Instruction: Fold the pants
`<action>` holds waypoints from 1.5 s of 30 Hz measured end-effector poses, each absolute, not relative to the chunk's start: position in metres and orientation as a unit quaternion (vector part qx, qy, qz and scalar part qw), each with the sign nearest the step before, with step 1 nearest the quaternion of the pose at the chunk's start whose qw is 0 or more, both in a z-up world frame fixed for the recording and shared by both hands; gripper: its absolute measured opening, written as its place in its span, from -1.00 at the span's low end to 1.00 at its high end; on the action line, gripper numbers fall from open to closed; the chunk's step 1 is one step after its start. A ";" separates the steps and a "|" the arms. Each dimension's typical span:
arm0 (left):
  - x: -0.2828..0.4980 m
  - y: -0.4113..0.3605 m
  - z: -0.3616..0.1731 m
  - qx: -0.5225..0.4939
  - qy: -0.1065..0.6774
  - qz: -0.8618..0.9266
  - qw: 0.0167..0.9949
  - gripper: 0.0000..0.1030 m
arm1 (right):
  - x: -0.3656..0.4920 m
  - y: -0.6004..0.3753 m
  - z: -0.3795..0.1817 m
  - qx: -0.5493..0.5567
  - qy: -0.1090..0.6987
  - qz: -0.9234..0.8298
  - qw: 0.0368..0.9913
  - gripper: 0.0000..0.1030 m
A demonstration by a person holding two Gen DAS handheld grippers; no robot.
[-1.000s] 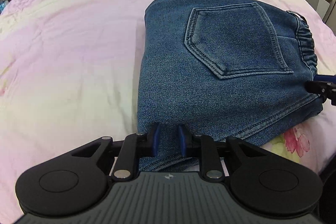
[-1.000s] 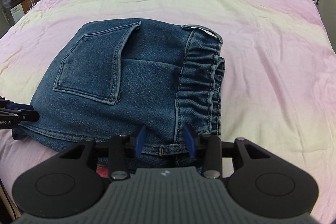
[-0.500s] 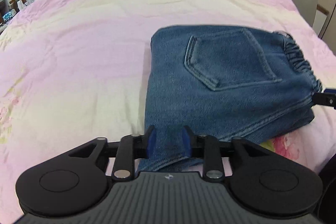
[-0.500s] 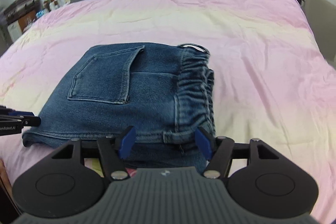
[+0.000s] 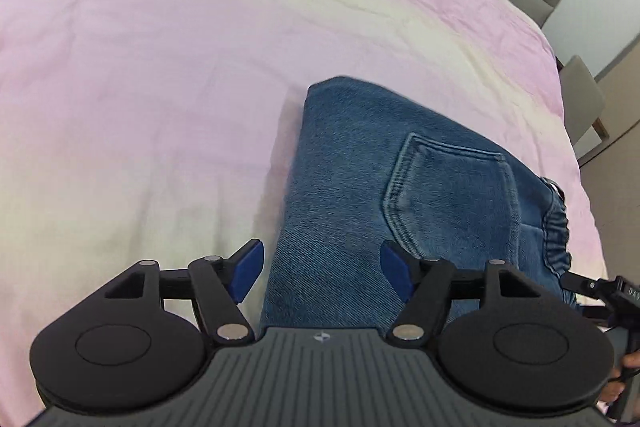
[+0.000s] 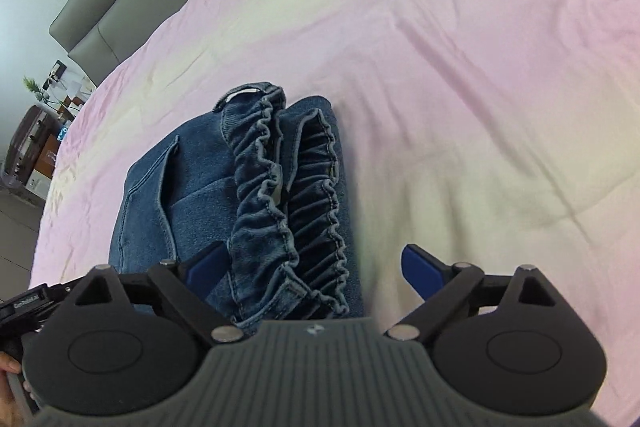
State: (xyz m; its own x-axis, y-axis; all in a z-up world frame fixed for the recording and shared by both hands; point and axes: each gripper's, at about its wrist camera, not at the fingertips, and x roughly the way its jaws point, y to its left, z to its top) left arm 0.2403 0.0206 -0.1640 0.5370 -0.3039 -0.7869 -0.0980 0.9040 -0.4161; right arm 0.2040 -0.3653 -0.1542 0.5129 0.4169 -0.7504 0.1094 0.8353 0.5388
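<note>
The blue denim pants (image 5: 360, 195) lie folded into a compact stack on the pink bedspread, back pocket up. In the right wrist view the pants (image 6: 192, 187) show their ruffled elastic waistband (image 6: 280, 195) in two layers. My left gripper (image 5: 322, 271) is open, its blue pads spread over the folded edge of the stack, holding nothing. My right gripper (image 6: 316, 265) is open wide above the waistband end, holding nothing. The right gripper's tip also shows at the right edge of the left wrist view (image 5: 600, 287).
The pink and cream bedspread (image 5: 160, 67) spreads wide around the pants. A grey headboard (image 6: 104, 15) runs along the far side. A chair (image 5: 580, 107) stands beside the bed, and a nightstand with a plant (image 6: 36, 131) is off the other side.
Both grippers have opened and let go of the pants' near edge, then lifted and tilted to look down on the stack. The folded pants stay in place.
</note>
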 end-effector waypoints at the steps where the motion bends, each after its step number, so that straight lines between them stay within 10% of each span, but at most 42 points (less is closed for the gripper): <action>1: 0.246 0.023 -0.170 -0.217 0.485 -0.059 0.845 0.52 | 0.211 -0.367 -0.161 0.287 0.490 0.100 0.817 0.75; 7: 0.270 0.036 -0.197 -0.288 0.501 -0.091 0.811 0.59 | 0.235 -0.367 -0.190 0.327 0.507 0.139 0.785 0.65; 19: 0.268 0.046 -0.167 -0.288 0.487 -0.133 0.814 -0.55 | 0.241 -0.349 -0.148 0.294 0.496 0.186 0.796 -0.06; 45: 0.233 0.222 -0.134 -0.164 0.470 0.012 0.867 -0.41 | 0.283 -0.090 -0.159 0.219 0.513 0.269 0.785 -0.01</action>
State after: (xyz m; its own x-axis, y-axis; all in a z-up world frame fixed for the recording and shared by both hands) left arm 0.2331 0.2220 -0.1342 0.5579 -0.1331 -0.8192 -0.1749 0.9460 -0.2728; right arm 0.2826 -0.0899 -0.1588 0.3287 0.6463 -0.6887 -0.1976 0.7601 0.6190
